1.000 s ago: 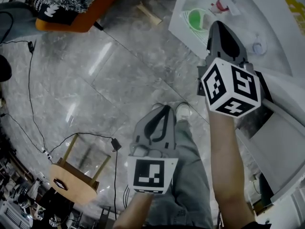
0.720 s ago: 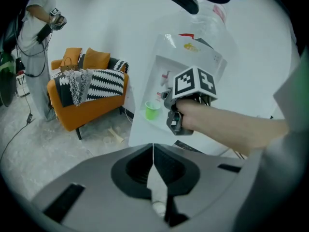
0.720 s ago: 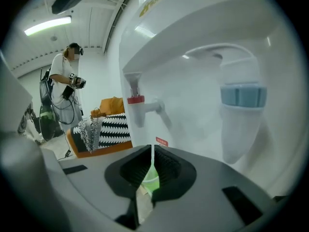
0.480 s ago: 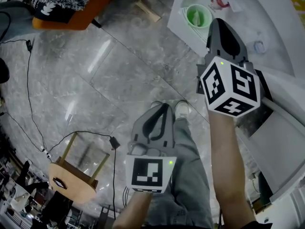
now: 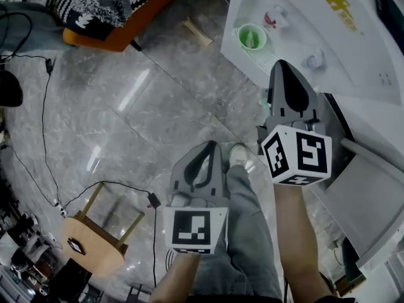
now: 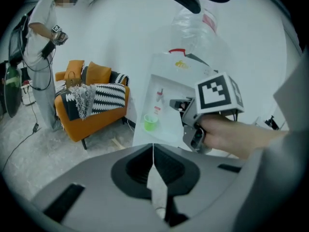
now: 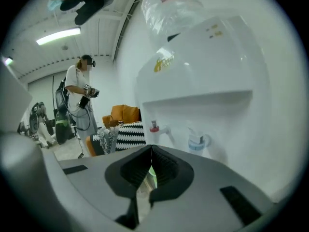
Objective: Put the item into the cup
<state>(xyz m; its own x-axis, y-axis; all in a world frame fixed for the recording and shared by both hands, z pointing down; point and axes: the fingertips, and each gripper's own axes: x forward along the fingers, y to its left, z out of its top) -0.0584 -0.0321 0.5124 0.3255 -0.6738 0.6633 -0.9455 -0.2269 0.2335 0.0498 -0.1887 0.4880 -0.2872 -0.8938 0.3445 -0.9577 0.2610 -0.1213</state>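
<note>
A green cup [image 5: 250, 36] stands on the drip tray of a white water dispenser [image 5: 353, 49], under a red tap [image 5: 273, 19]; a small pale thing shows inside it. In the head view my right gripper [image 5: 282, 65] hovers just in front of the dispenser, short of the cup, its jaws closed on nothing. My left gripper [image 5: 208, 146] hangs lower over the floor, also shut and empty. The left gripper view shows the cup [image 6: 150, 123] far ahead and the right gripper's marker cube [image 6: 218, 94]. In the right gripper view the cup [image 7: 153, 176] peeks between the jaw bases.
A blue tap [image 5: 314, 60] sits right of the red one. An orange sofa [image 5: 120, 17] with striped cushions stands at the far left, a wooden stool [image 5: 95, 238] and floor cables [image 5: 44, 106] lower left. A person in white [image 6: 41, 47] stands by the sofa.
Both grippers sit lower in the head view and the dispenser shows more fully; the right gripper has drawn back a little from the cup. Both stay closed.
</note>
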